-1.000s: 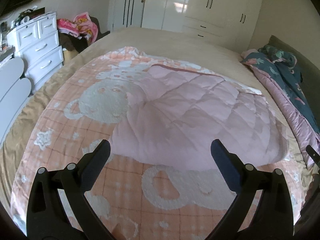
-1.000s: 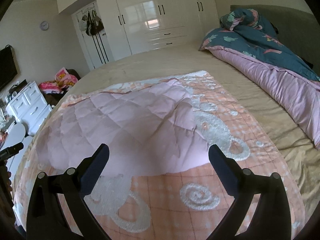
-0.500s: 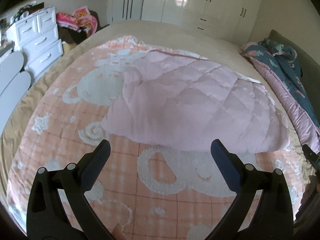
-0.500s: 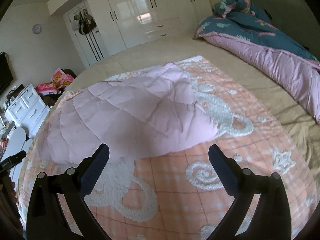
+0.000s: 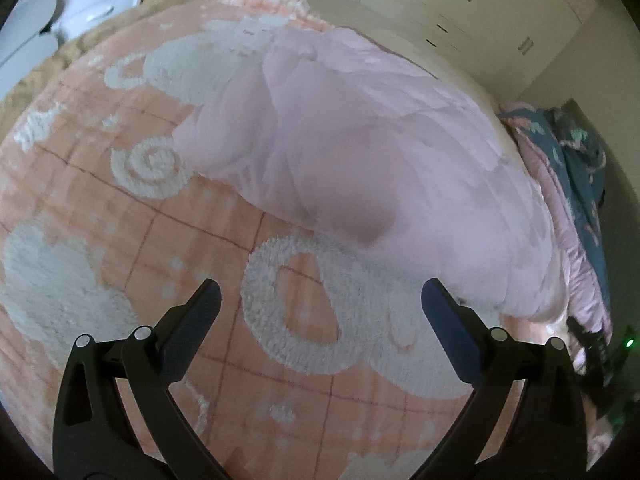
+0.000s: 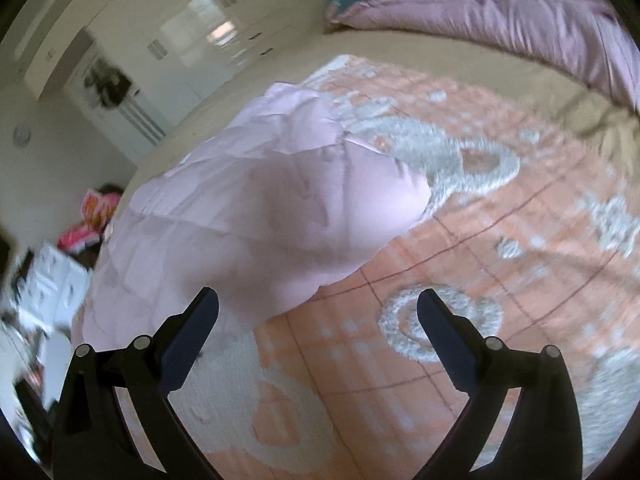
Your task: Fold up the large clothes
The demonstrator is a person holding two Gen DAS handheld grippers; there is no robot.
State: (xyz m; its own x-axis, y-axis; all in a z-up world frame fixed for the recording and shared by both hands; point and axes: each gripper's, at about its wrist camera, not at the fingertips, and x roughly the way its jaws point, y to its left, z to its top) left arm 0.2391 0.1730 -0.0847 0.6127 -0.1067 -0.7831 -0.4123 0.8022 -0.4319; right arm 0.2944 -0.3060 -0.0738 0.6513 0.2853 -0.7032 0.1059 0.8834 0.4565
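garment: pale pink quilted coat [image 5: 360, 152], lying on the peach blanket [image 5: 132, 240] on the bed.
long axis: runs crosswise, from one gripper to the other.
left gripper [image 5: 320, 304]: released, empty; coat ahead and right, hem near its right finger.
right gripper [image 6: 318, 304]: released, empty; coat ahead and left, edge just beyond its left finger.
nearer: about equal, one coat end each.

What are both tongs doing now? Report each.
Left tongs: open, holding nothing, above the blanket.
Right tongs: open, holding nothing, near the pink quilted garment.
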